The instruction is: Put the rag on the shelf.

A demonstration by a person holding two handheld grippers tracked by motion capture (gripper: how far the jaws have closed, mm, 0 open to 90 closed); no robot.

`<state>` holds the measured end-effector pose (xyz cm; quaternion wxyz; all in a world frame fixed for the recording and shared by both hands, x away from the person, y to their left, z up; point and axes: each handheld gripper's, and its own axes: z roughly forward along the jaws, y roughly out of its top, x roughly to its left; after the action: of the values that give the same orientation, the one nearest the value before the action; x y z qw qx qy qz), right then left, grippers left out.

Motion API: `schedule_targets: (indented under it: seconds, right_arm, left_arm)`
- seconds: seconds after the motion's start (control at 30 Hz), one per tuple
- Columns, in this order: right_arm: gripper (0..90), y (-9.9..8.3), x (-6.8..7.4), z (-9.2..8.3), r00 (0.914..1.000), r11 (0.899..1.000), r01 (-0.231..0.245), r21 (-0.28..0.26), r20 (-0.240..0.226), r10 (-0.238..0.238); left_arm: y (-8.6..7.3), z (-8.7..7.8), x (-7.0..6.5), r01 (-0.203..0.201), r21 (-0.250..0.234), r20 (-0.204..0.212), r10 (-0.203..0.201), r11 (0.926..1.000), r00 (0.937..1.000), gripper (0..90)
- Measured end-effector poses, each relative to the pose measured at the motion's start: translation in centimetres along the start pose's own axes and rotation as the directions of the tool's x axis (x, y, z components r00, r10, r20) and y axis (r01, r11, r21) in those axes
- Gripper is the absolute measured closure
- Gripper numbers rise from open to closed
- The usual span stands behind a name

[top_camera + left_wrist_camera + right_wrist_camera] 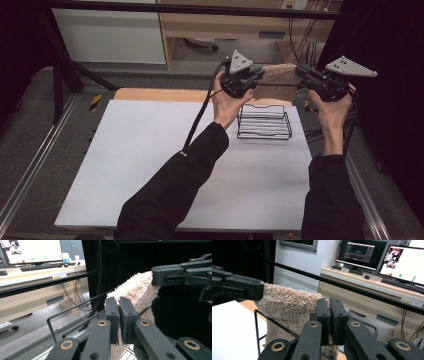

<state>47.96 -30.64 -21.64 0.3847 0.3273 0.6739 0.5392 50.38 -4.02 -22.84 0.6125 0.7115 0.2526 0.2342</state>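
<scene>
Both grippers raised above the far edge of the counter [150,165], a tan shaggy cloth [277,82] stretched between them. Left gripper [257,75]: jaws pinched nearly together on one top corner of the cloth; in the left gripper view the pile runs out from between the jaws toward the other gripper. Right gripper [300,72]: jaws likewise closed tight on the opposite top corner, cloth hanging below and to the left of them in the right gripper view.

Judgement: holding two upper corners apart keeps the cloth spread flat and taut along its top edge, so it hangs as a sheet rather than a bundle. This reads as preparation for draping or lowering it onto the black wire rack [264,121], which stands on the counter directly below the jaws.

Cloth appearance: beige-tan, thick looped pile like a towel or small mat, slightly pinkish patches, roughly rectangular, lower edge hanging free just above the rack. Whether it touches the rack wire cannot be told.
</scene>
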Motion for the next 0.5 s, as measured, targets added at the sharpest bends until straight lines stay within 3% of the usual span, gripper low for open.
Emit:
schedule_targets:
  seconds: [0.5]
  right_arm:
    - [86.5,-1.5,1.7,-1.9,1.0,1.0,0.004,0.025,-0.008,-0.004]
  left_arm:
    - [-1.3,-0.6,-0.7,-0.031,0.048,0.025,0.03,0.9984,0.9992,85.8]
